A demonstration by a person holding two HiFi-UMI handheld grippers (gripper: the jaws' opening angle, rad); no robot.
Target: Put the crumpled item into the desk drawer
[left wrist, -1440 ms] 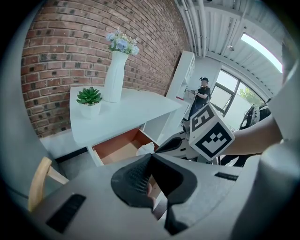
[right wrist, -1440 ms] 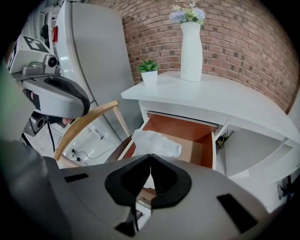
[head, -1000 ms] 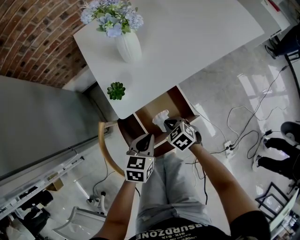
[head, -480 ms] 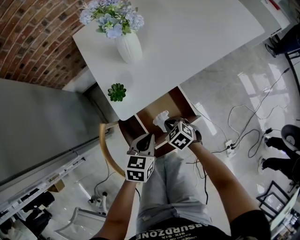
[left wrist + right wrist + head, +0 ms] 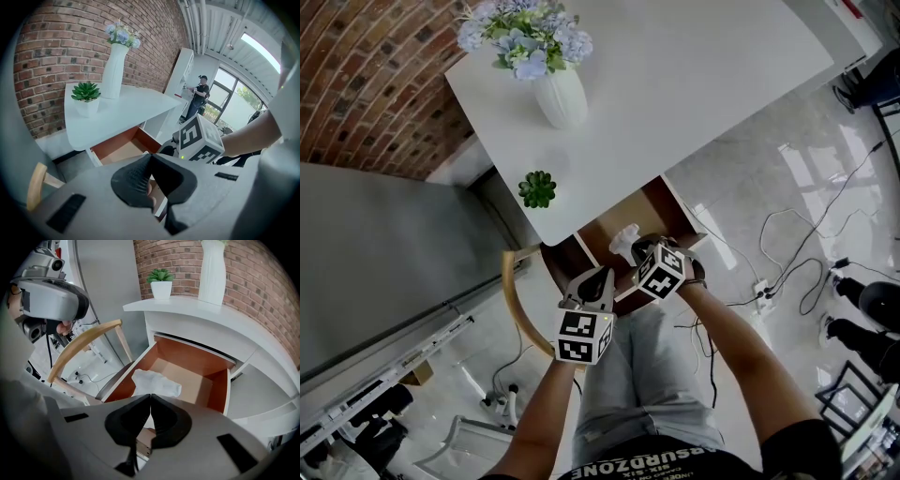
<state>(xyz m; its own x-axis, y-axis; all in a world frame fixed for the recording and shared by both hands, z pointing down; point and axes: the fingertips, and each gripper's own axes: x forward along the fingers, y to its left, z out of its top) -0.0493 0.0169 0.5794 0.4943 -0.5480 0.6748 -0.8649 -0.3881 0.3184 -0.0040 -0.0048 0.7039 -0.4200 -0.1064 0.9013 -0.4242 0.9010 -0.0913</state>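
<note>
Already the crumpled item (image 5: 154, 383) lies in the open drawer (image 5: 199, 369), just ahead of the right claw (image 5: 150, 398), which is clenched on nothing. Beside it, the left claw (image 5: 150, 159) is clenched and empty too. Risk: closing the drawer may snag the item's raised folds under the desk (image 5: 187, 310).

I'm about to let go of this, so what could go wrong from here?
The right gripper seems to pinch the crumpled item only at its jaw tips, near the front edge of the drawer. If released here, it might tumble out over the front. The item looks bulky and may snag when the drawer closes.
</note>
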